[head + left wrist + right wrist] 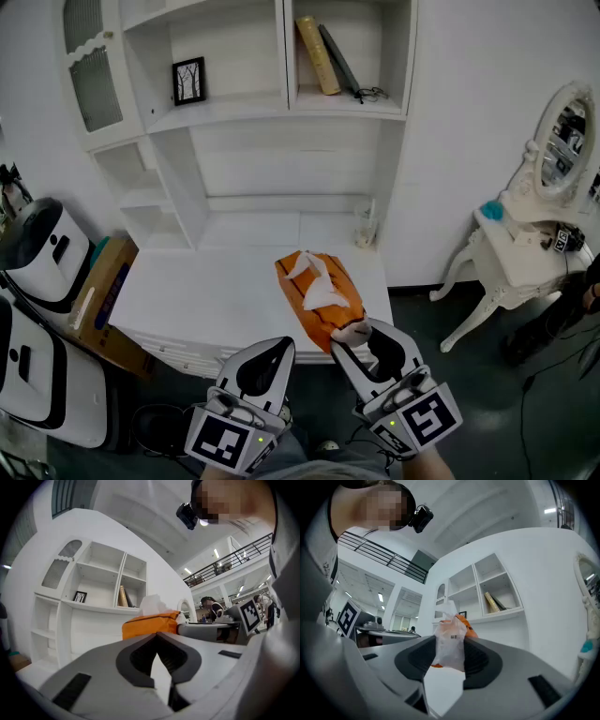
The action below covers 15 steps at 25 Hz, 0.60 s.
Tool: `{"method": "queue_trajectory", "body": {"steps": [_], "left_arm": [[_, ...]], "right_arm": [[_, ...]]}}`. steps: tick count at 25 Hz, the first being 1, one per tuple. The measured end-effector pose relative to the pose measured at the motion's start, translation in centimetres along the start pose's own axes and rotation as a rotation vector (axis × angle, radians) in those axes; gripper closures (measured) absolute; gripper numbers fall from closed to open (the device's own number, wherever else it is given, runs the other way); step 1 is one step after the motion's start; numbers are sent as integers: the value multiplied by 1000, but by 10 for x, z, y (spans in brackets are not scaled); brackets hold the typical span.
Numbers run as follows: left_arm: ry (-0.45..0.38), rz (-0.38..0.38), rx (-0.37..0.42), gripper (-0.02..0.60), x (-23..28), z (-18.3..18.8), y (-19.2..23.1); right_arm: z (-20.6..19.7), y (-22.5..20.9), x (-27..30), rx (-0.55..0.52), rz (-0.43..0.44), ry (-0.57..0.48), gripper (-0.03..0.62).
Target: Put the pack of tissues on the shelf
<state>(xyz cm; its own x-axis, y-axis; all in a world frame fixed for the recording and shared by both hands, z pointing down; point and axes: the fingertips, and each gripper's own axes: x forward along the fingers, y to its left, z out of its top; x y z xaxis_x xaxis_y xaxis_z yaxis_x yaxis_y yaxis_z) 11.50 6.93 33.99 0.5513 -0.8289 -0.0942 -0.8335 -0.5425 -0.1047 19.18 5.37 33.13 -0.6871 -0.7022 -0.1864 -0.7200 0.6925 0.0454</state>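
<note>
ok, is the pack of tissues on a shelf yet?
No, the pack of tissues lies on the white desk top below the shelves, its near end pinched by the right hand-held gripper.

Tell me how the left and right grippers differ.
The right gripper is clamped on the crinkled end of the orange pack of tissues; the left gripper holds nothing. The left gripper's jaws meet at the tips; the right gripper's are kept apart by that end. Both have the same grey build.

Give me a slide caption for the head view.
Right tongs pinch the near end of the orange tissue pack on the white desk, below the shelf unit; left tongs shut alongside.
</note>
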Motion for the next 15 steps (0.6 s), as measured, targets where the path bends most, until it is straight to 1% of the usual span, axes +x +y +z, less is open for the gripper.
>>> {"method": "queue_trajectory", "body": {"steps": [5,15], "left_arm": [[7,6,12,561,3,-2,-4],[15,22,10,561,3,-4,0]], "right_arm": [[1,-3,-3,9,8,-7,421],[0,-1,0,18,22,-10,421]]}}
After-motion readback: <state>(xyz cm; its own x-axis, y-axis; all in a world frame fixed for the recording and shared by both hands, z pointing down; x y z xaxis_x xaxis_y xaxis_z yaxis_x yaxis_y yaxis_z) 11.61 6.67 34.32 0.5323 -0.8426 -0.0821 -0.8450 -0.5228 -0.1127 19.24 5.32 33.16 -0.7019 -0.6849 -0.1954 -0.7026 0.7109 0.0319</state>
